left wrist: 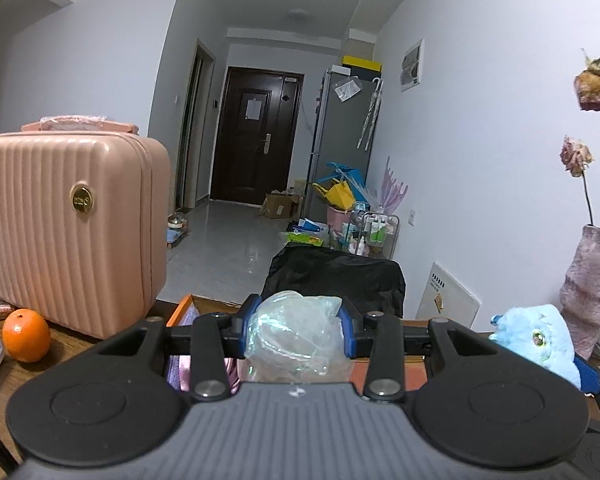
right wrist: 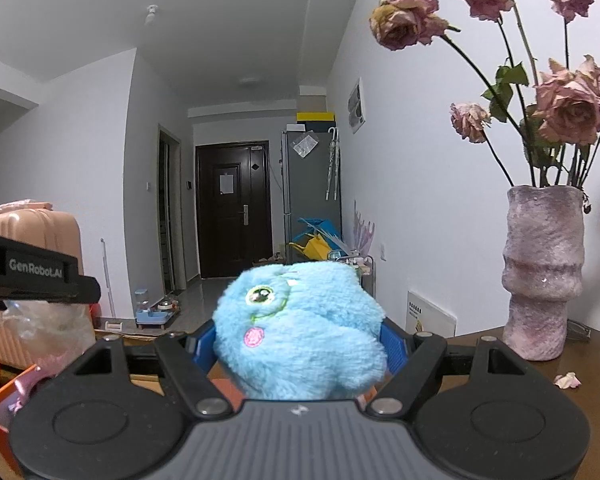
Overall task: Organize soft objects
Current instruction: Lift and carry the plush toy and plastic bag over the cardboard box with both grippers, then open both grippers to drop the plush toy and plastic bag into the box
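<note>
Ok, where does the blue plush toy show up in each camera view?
Left wrist: the blue plush toy sits at the right edge, beside the pink vase.
Right wrist: it fills the centre, held in the right gripper.
Shared landmark: the dark door down the hall.

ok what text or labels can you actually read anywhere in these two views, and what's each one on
"GenRobot.AI": white lettering on the side of the left gripper, seen from the right wrist view.
Round gold badge on the pink suitcase: has lettering, too small to read.
Paper on the dark door: blurred, unreadable.
White panel with black marks leaning on the wall: marks too small to read.
Nothing else is legible.
</note>
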Demonstrator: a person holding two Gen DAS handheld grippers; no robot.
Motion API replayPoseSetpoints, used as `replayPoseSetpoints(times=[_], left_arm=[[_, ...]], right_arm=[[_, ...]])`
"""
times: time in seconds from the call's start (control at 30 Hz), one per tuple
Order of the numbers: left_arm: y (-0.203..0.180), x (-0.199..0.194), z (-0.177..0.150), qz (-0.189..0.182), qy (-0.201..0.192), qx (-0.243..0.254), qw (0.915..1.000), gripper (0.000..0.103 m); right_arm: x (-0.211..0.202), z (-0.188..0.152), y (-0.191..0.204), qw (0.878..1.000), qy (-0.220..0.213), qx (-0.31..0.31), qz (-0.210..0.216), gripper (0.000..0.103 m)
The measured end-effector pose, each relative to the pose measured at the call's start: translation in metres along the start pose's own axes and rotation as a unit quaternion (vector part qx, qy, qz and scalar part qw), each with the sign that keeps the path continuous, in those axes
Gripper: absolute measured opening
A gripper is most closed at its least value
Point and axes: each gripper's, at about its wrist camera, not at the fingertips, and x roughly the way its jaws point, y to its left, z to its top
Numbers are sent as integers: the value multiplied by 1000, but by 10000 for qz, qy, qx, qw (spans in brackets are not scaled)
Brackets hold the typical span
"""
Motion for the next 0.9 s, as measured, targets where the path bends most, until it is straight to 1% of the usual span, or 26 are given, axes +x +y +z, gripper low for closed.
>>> replayPoseSetpoints(times=[0.2, 0.47, 0.6, 0.73, 0.8, 0.87, 0.9], left_arm=[[-3, 21, -1, 13, 101, 49, 9999, 40], [-8, 49, -8, 186, 252, 234, 9992, 40], [-5, 55, -12, 217, 380, 279, 9987, 40], [-4, 54, -15, 238, 389, 348, 9984, 40], [-4, 54, -16, 258, 392, 370, 9982, 44], [-4, 56, -18, 318, 374, 332, 9982, 45], [-3, 56, -18, 339, 357, 310, 9983, 49]], right_arm=[[19, 1, 4, 10000, 80, 2, 21, 77], [41, -3, 4, 9994, 340, 32, 2, 77], [43, -6, 4, 9988, 486, 68, 13, 77], [43, -7, 3, 9985, 550, 68, 39, 77], [44, -7, 1, 9983, 568, 76, 63, 78], [45, -7, 0, 9982, 594, 92, 88, 79], [46, -7, -1, 9980, 614, 92, 92, 81]])
